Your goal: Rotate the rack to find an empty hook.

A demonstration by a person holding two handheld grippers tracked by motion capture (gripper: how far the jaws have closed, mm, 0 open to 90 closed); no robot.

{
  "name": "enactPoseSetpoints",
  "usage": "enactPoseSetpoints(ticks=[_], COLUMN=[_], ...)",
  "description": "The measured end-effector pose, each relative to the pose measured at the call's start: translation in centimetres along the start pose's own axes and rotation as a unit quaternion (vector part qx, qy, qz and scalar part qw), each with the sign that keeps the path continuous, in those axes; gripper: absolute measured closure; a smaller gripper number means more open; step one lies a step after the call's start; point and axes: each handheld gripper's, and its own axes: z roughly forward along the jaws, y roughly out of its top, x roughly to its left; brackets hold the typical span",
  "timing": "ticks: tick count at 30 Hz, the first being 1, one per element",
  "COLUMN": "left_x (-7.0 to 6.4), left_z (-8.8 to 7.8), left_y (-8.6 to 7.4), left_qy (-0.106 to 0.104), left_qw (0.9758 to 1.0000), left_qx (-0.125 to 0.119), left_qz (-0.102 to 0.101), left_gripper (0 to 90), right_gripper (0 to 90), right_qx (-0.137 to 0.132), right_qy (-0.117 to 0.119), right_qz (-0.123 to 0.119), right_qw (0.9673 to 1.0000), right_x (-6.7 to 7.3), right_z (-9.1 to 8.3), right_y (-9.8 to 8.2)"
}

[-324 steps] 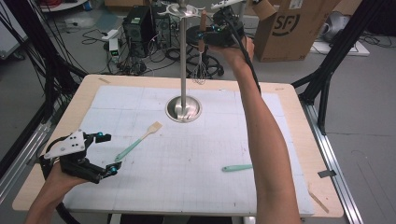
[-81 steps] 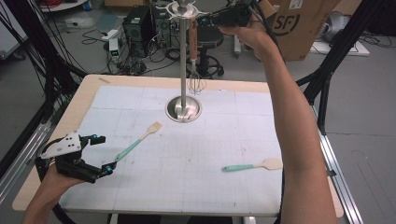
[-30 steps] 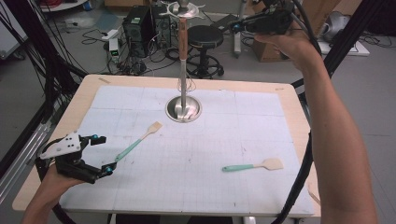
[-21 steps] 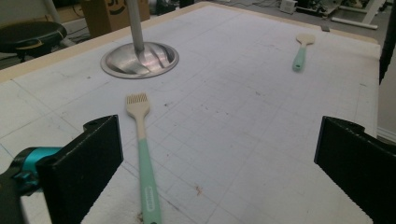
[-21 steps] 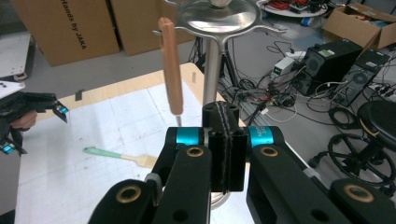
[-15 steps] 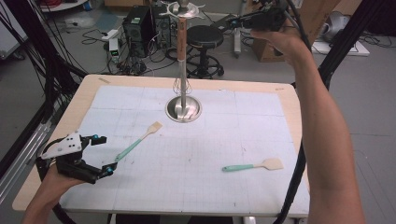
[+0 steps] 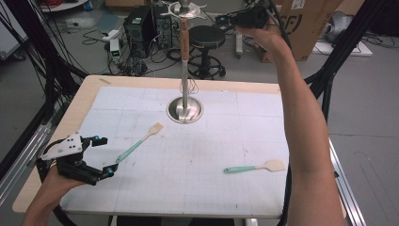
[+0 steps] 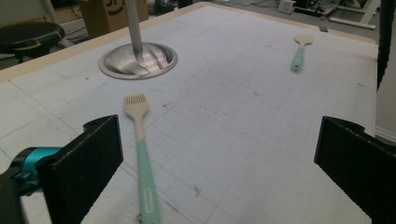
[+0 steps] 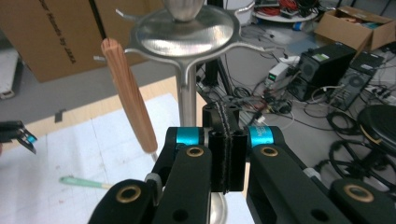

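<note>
Empty right tongs raised beside the hanging rack

Right tongs (image 7: 225, 20) pressed together on nothing, near the steel rack (image 7: 187, 9), where a wooden-handled tool (image 7: 185, 41) hangs from a hook. Left tongs (image 7: 103, 155) gape wide, low over the gridded white worktop (image 7: 197, 179), beside a mint-handled brush (image 7: 139, 142); a matching spatula (image 7: 255, 166) lies well apart.

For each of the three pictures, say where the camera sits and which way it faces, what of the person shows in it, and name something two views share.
High view: above the person's side, looking forward and down on the table; both forearms, left gripper, right gripper.
Left gripper view: low over the table, facing the stand between open jaws.
Right gripper view: raised, facing the stand's top; shut jaws.
Shared: the brush in the high and left gripper views.
</note>
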Motion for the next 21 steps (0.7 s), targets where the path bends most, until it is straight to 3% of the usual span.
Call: enactPoseSetpoints(ticks=[7,21], left_x=[0.0,0.0], left_z=[0.0,0.0], left_y=[0.0,0.0], left_qy=[-0.001,-0.001], left_qw=[1.0000,1.0000], left_qx=[0.000,0.000], left_qz=[0.001,0.000], left_gripper=[1.7,1.7], right_gripper=[90.0,90.0], right_qx=[0.005,0.006], right_qy=[0.005,0.030], right_qz=[-0.001,-0.018], right_qw=[1.0000,0.9994], right_x=[-0.2,1.6], right_z=[1.2,2.4], right_y=[0.6,1.4])
